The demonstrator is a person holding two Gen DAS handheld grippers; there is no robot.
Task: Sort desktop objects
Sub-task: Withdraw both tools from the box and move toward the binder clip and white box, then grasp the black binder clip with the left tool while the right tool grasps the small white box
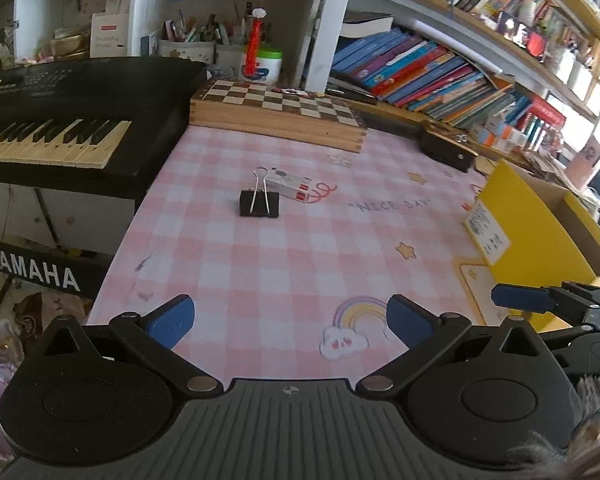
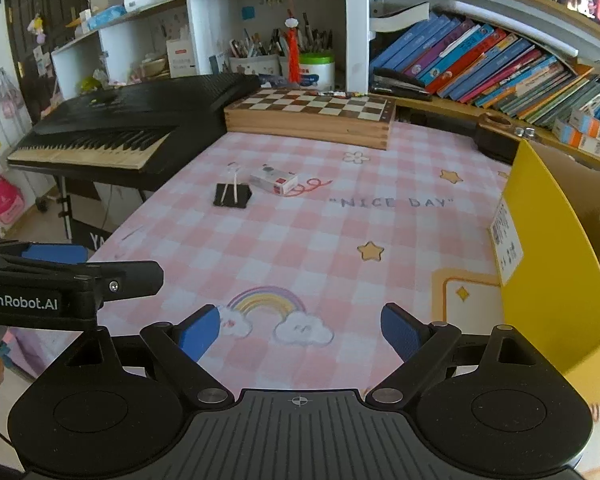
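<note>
A black keyboard (image 1: 56, 120) marked YAMAHA stands along the left edge of the pink checked tablecloth (image 1: 260, 264), which carries a rainbow print (image 2: 278, 314), stars and the words "NICE DAY"; at the cloth's far edge lies a folded wooden chessboard (image 2: 312, 114), touching the keyboard's corner. Behind the board, white shelves (image 2: 356, 20) hold pen pots (image 2: 256, 60), a green-lidded jar (image 2: 316, 68) with a red tassel (image 2: 293, 52) hanging before it, and a long row of leaning books (image 2: 480, 64); a black stapler (image 2: 396, 84) sits at the books' left end.
</note>
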